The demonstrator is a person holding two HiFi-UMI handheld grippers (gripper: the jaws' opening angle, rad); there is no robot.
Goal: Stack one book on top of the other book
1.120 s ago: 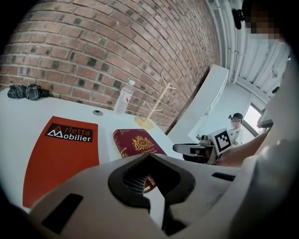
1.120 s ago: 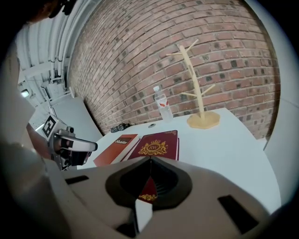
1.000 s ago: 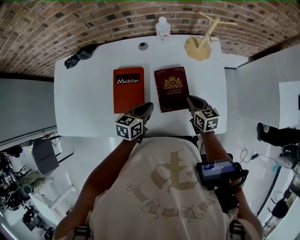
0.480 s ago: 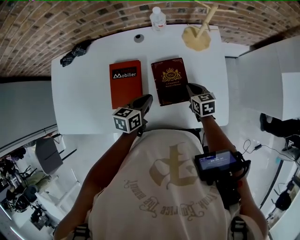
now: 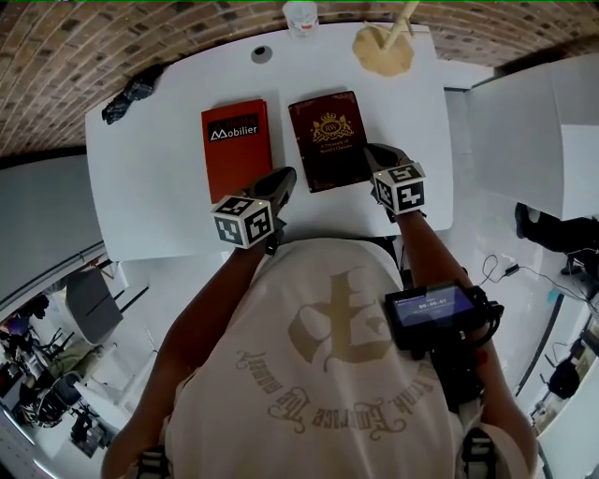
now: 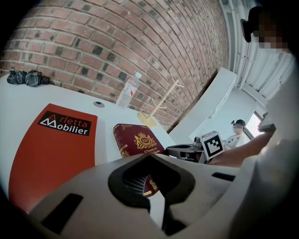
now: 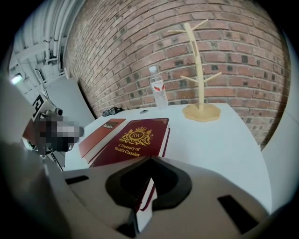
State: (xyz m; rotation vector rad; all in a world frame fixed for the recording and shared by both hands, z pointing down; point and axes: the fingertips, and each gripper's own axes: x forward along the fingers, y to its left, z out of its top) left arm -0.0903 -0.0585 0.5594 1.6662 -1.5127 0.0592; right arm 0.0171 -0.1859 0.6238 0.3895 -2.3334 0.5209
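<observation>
Two books lie flat side by side on the white worktop (image 5: 150,196), spines running 12 to 6, not stacked. The orange book (image 5: 236,148) is at 9 o'clock of the maroon book (image 5: 326,140), with a narrow gap between them.

Left hand-held gripper (image 5: 281,178): jaws pressed together, nothing pinched. Its tip sits over the gap at the books' near ends, by the orange book's 5 o'clock corner. Can't tell if it touches.

Right hand-held gripper (image 5: 374,154): jaws also pressed together, nothing between them. Its tip is at the maroon book's 4 o'clock side, just beside the right edge, and the right gripper view looks straight onto that near corner and its page edge. Contact not clear.

Far edge of the worktop:
- clear bottle (image 5: 300,14) at 12 o'clock
- wooden branch stand (image 5: 384,49) at 1 o'clock
- small grey disc (image 5: 261,54) at 11 o'clock
- black cloth (image 5: 129,94) at 10 o'clock
</observation>
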